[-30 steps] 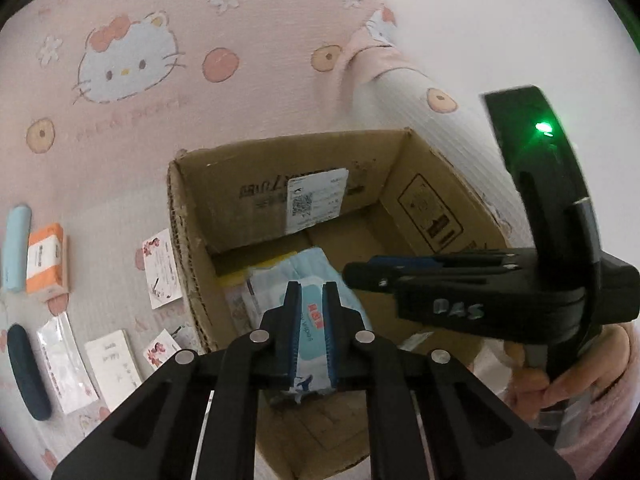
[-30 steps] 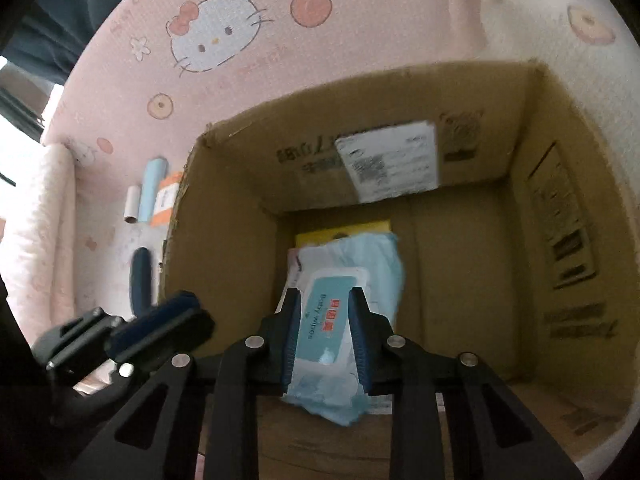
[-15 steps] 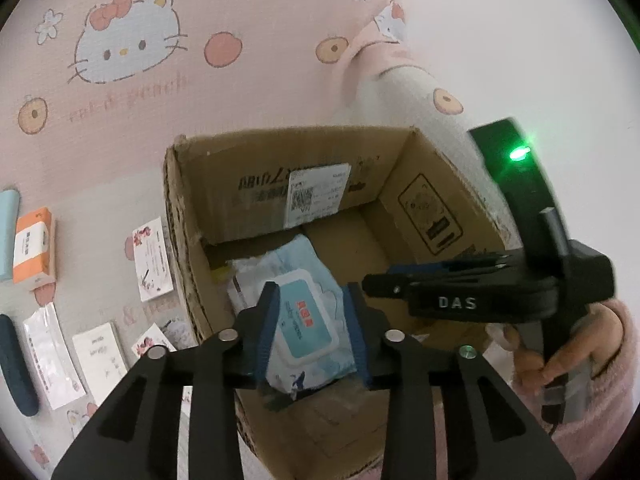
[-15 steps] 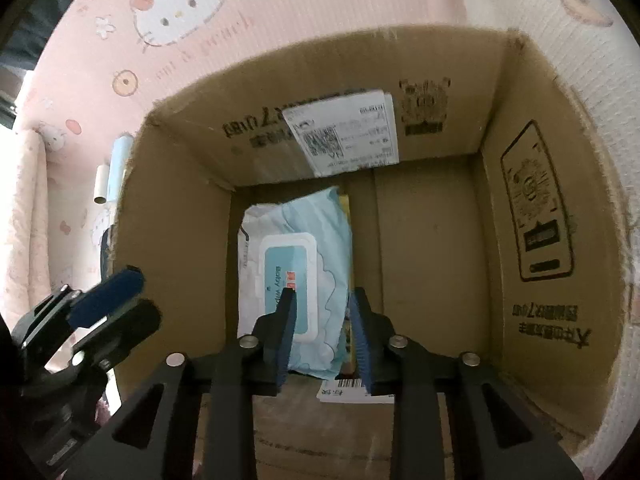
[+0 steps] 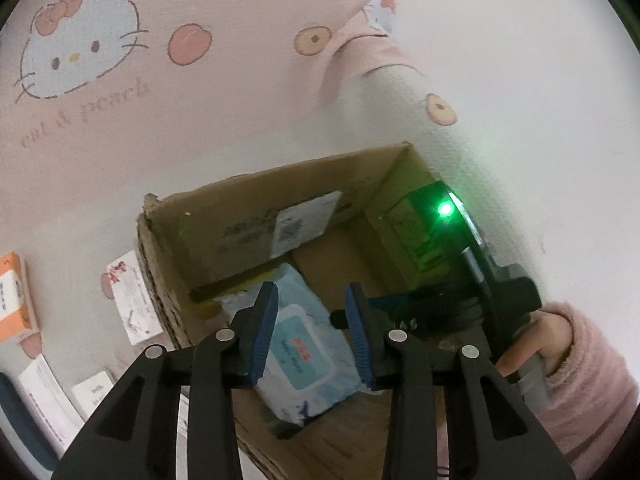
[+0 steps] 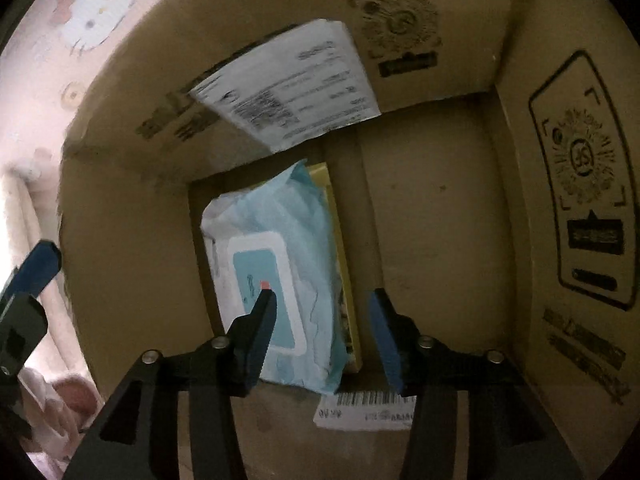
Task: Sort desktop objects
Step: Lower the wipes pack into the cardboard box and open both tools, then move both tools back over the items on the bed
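Note:
A light blue pack of wet wipes (image 5: 298,354) lies flat on the floor of an open cardboard box (image 5: 224,220), on top of a yellow flat item (image 6: 340,264). The pack also shows in the right wrist view (image 6: 276,276). My left gripper (image 5: 312,334) is open and empty, above the pack at the box's near side. My right gripper (image 6: 324,336) is open and empty, low inside the box (image 6: 460,200), just above the pack's near end. The right gripper's body (image 5: 452,292) shows at the box's right side.
Left of the box on the pink cat-print cloth lie an orange box (image 5: 12,292), white cards (image 5: 132,296), sachets (image 5: 44,400) and a dark blue case (image 5: 20,432). A barcode label (image 6: 368,412) sits on the box floor. A pink-sleeved hand (image 5: 560,344) holds the right gripper.
Both grippers let go of the wipes pack, which dropped onto the box floor, and their jaws opened wider. The right gripper sank deeper into the box.

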A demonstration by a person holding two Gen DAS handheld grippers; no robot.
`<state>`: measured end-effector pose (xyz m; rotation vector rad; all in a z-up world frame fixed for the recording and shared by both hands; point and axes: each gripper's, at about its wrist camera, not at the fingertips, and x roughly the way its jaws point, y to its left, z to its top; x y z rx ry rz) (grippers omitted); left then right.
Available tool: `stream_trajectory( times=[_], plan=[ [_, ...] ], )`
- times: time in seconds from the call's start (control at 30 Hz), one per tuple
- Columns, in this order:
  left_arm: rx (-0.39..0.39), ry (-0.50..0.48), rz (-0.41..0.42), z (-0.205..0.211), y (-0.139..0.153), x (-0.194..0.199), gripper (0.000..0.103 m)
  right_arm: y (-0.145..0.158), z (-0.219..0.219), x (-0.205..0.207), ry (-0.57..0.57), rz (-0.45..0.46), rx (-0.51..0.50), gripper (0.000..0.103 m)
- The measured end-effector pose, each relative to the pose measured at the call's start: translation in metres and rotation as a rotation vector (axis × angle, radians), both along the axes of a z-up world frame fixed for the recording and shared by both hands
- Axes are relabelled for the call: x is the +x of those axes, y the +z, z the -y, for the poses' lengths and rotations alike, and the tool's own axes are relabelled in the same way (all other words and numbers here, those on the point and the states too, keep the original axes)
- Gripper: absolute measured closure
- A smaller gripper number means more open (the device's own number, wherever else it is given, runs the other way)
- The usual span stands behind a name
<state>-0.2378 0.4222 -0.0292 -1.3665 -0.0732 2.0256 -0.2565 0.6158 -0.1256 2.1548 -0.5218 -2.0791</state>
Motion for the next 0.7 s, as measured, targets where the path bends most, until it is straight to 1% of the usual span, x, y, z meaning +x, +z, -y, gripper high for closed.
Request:
stream_trajectory(
  times=[0.03,0.07,0.1,0.17,0.27,0.33,0.53,0.6,0.7],
  plan=[
    [0.000,0.004,-0.001,0.000,-0.002,-0.001,0.074,-0.003,0.001,0.000,-0.002,0.011,0.003,0.062],
    [0.003,0.007,0.004,0.001,-0.004,-0.001,0.083,-0.005,0.003,0.000,-0.004,0.022,0.006,0.090],
    [0.005,0.010,0.009,0.002,-0.006,-0.002,0.086,-0.008,0.004,-0.001,-0.006,0.032,0.010,0.098],
    [0.001,0.012,0.007,0.003,-0.010,-0.002,0.091,-0.013,0.007,-0.001,-0.011,0.054,0.016,0.098],
    [-0.007,0.021,-0.003,0.006,-0.012,-0.001,0.091,-0.022,0.011,-0.001,-0.017,0.086,0.026,0.098],
    [0.001,0.019,-0.001,0.010,-0.012,0.000,0.091,-0.027,0.013,-0.002,-0.021,0.108,0.032,0.098],
    [0.001,0.027,-0.011,0.021,-0.006,0.003,0.091,-0.043,0.021,-0.003,-0.034,0.173,0.051,0.098],
    [-0.002,0.035,-0.014,0.025,-0.004,0.004,0.091,-0.047,0.027,-0.001,-0.029,0.183,0.059,0.098],
    [-0.009,0.039,-0.031,0.030,0.001,0.006,0.091,-0.040,0.026,0.001,-0.032,0.148,0.097,0.098]
  ],
)
